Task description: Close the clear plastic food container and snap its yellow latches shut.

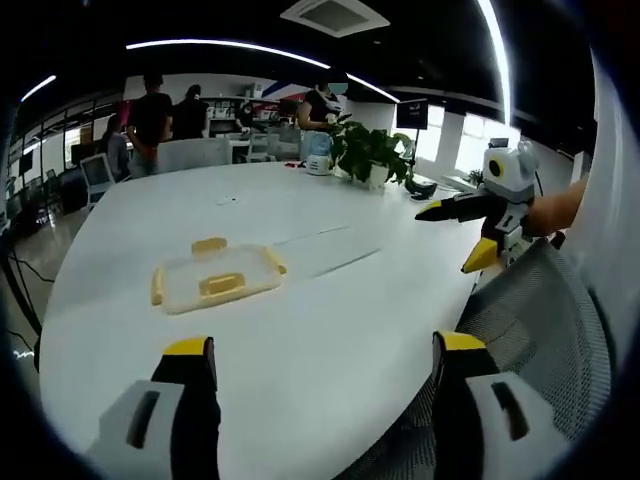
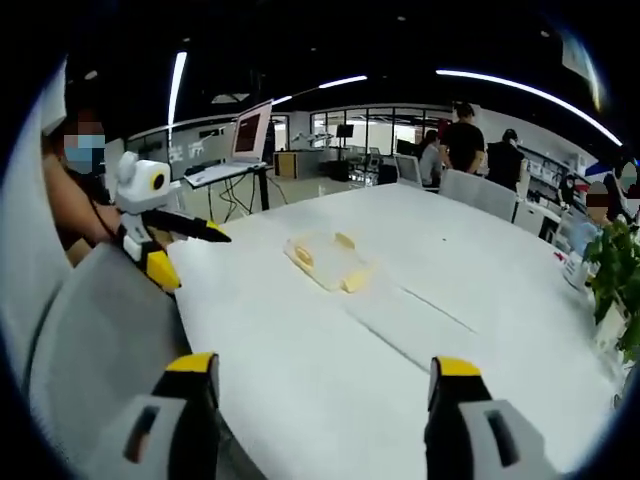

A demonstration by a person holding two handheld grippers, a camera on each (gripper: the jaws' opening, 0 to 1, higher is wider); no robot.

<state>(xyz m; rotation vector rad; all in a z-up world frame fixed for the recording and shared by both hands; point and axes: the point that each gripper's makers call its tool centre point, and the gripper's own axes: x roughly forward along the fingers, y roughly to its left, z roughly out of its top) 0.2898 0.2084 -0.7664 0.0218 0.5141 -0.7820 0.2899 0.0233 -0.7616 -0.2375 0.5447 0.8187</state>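
The biggest thing I have to work with is the white worktop [image 1: 330, 330], a broad rounded slab with a smooth, faintly glossy face and a seam running across its middle. A grey mesh chair back [image 1: 545, 320] stands against its near edge, and a leafy potted plant [image 1: 368, 152] sits toward the far edge, with people standing beyond it.

The clear plastic food container [image 1: 215, 277] lies flat well in from the near edge, apart from everything else. It is shallow, rectangular with rounded corners, and so transparent that the white shows through. Its yellow latches [image 1: 270, 260] are small opaque tabs on the rim. I judge the lid is resting on it, but I cannot tell from here whether any latch is already snapped.

My left hand-held gripper [image 1: 325, 365] is spread wide with nothing in it, hanging over the near edge. My right hand-held gripper [image 2: 325, 380] is likewise wide apart and empty; in the left gripper view it shows above the chair with its yellow-tipped jaws parted.

My worry is the surface: a light, slick box on a smooth worktop will probably skate away if I press a latch from one side without bracing it. Pushing a latch with the lid misaligned could pop the lid up or leave the latch half-seated.
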